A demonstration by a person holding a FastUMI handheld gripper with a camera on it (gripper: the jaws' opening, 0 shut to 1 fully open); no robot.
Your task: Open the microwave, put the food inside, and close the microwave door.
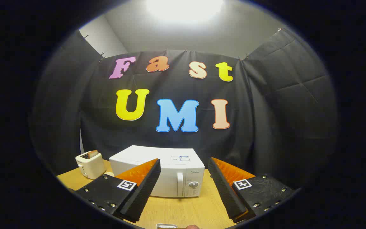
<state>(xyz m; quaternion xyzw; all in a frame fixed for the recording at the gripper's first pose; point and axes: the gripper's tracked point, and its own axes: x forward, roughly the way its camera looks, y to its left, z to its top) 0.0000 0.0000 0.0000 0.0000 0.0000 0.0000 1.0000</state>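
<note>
- The light wooden surface (183, 211) carries everything and runs from under the claw back to the dark cloth wall.
- The boxy white microwave (157, 167) stands on it just ahead of the claw, door shut, with its upright white handle (179, 184) and round dial (193, 185) showing between the two fingers.
- The claw (184, 187) is spread wide and holds nothing; neither finger touches the microwave.
- A small white toaster (90, 164) with a slice of bread in its slot sits to the left of the microwave, a little apart from it.
- A small white dish rim (166, 226) and something brownish beside it lie close under the claw; this may be the food, but too little shows to tell.
- Risk, as I judge it: the handle is slim and set close to the dial, so a finger that goes in off-line could knock the dial or push the light microwave backward instead of hooking the handle.
- Pulling sideways could also drag the whole box toward the toaster.
</note>
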